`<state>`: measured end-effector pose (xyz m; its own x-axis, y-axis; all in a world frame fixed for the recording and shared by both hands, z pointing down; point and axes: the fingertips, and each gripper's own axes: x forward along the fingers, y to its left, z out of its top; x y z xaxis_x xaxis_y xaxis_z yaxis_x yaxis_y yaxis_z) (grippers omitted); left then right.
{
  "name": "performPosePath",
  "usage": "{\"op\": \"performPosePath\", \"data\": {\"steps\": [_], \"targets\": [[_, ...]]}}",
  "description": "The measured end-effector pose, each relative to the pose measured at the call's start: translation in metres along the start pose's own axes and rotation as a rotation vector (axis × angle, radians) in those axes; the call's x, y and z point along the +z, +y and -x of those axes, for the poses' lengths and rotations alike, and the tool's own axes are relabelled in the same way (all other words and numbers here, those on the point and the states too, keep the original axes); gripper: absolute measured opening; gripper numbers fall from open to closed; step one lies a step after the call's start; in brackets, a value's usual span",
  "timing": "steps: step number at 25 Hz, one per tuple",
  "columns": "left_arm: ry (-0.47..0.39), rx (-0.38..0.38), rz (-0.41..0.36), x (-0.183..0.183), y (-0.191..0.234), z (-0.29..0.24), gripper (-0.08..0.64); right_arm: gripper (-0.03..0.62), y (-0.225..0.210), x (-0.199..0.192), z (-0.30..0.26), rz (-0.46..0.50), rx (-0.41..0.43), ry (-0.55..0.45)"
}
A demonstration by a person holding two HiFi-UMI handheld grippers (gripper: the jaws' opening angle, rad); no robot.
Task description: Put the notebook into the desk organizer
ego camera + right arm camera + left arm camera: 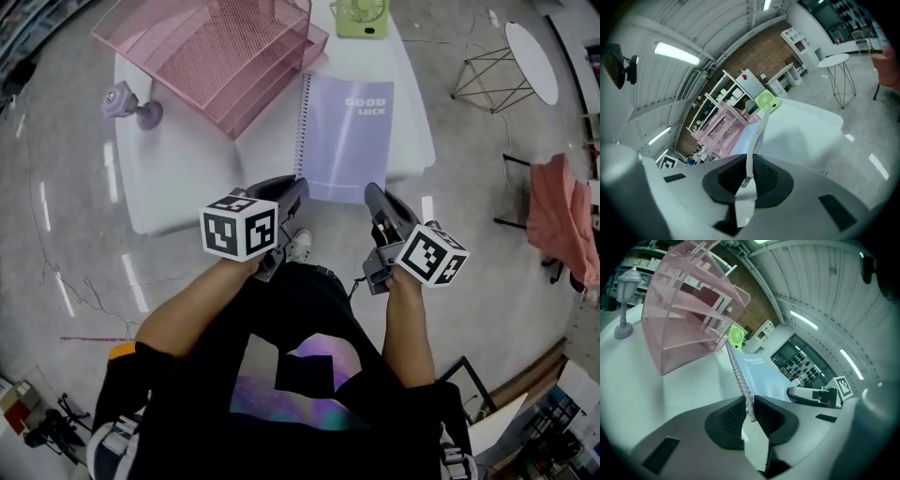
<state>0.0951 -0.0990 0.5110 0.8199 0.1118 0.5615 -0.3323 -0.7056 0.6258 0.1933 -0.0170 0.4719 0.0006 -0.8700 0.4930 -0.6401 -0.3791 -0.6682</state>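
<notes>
A pale blue spiral notebook (pixel 345 136) lies on the white table (pixel 187 178), its near edge over the table's front edge. My left gripper (pixel 292 190) is shut on its near left corner, the wire spiral (pixel 740 380) pinched between the pads. My right gripper (pixel 375 195) is shut on the near right corner, where the thin notebook edge (pixel 754 140) runs up from the pads. The pink wire desk organizer (pixel 220 47) stands on the table's far left, beyond the notebook, and shows as the pink organizer (pixel 686 310) in the left gripper view.
A lilac lamp figurine (pixel 131 103) stands left of the organizer. A small green fan (pixel 361 17) sits at the table's far edge. Right of the table are a round side table (pixel 525 61) and a chair with pink cloth (pixel 558 220) on the floor.
</notes>
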Motion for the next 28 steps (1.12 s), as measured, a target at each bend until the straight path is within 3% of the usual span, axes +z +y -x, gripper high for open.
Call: {"op": "performPosePath", "data": {"steps": [6, 12, 20, 28], "targets": [[-0.073, -0.032, -0.109, 0.033, -0.053, 0.016, 0.058, 0.048, 0.025, 0.035, 0.037, 0.125, -0.047, -0.079], [-0.14, -0.042, -0.129, 0.066, -0.08, 0.035, 0.057, 0.048, 0.056, 0.066, 0.052, 0.245, -0.058, -0.135], [-0.305, 0.02, -0.152, 0.127, -0.094, 0.08, 0.057, 0.048, 0.119, 0.118, 0.041, 0.425, 0.036, -0.162], [-0.437, 0.113, -0.138, 0.183, -0.06, 0.127, 0.058, 0.048, 0.185, 0.149, -0.017, 0.571, 0.142, -0.13]]}}
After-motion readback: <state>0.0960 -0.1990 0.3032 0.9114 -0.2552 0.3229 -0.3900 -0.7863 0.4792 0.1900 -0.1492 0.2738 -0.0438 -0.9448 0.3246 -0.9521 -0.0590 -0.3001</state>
